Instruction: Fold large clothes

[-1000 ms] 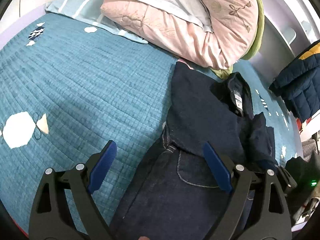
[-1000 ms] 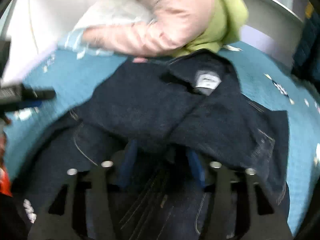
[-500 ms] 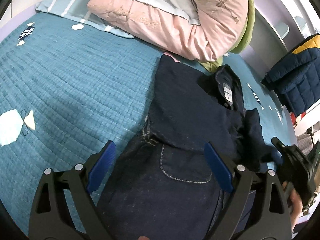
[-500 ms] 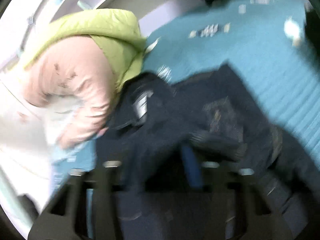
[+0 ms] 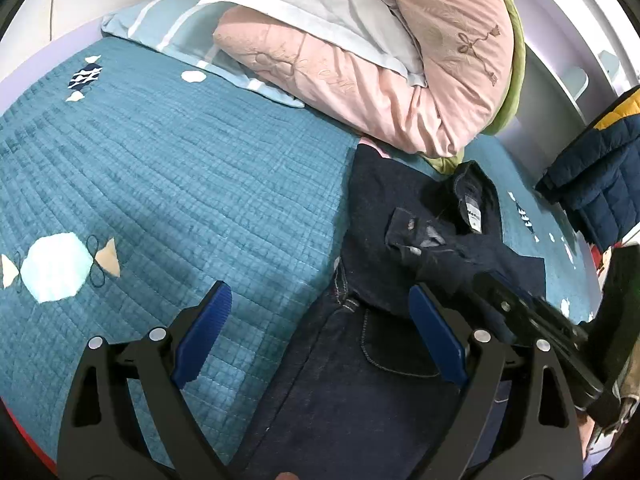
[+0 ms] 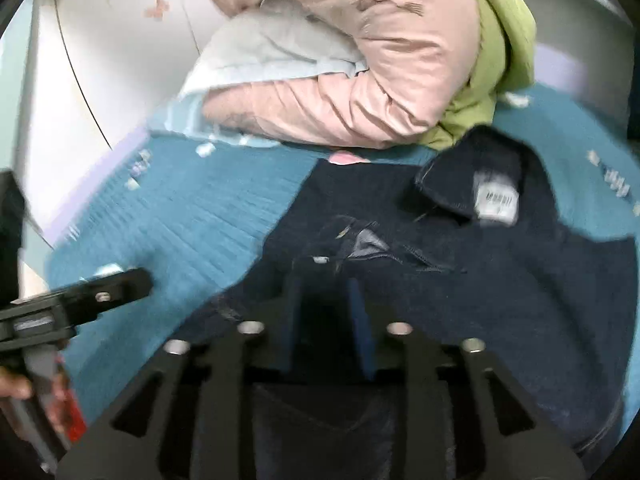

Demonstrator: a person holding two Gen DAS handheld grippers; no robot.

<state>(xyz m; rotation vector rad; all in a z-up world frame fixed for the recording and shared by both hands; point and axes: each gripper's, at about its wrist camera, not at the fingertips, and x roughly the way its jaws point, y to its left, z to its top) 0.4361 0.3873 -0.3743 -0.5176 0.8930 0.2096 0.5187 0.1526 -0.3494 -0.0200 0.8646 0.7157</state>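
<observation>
A dark denim jacket lies on the teal quilt, collar and white label toward the pillows. One sleeve is folded across its front, cuff near the middle. My left gripper hangs open and wide over the jacket's left edge, nothing between its pads. My right gripper points at the folded sleeve. Its jaws are opening, and dark sleeve cloth lies in the gap without the pads pressing it. In the left wrist view the right gripper reaches in from the right.
Pink and green bedding and a pale blue pillow are piled at the head of the bed. A navy puffer jacket hangs at the right. The left gripper shows at the right wrist view's left edge, with a hand behind it.
The right gripper carried the sleeve from the jacket's right side across its front, and its jaws stand wider than half a second ago. The left gripper stays open in about the same spot.
</observation>
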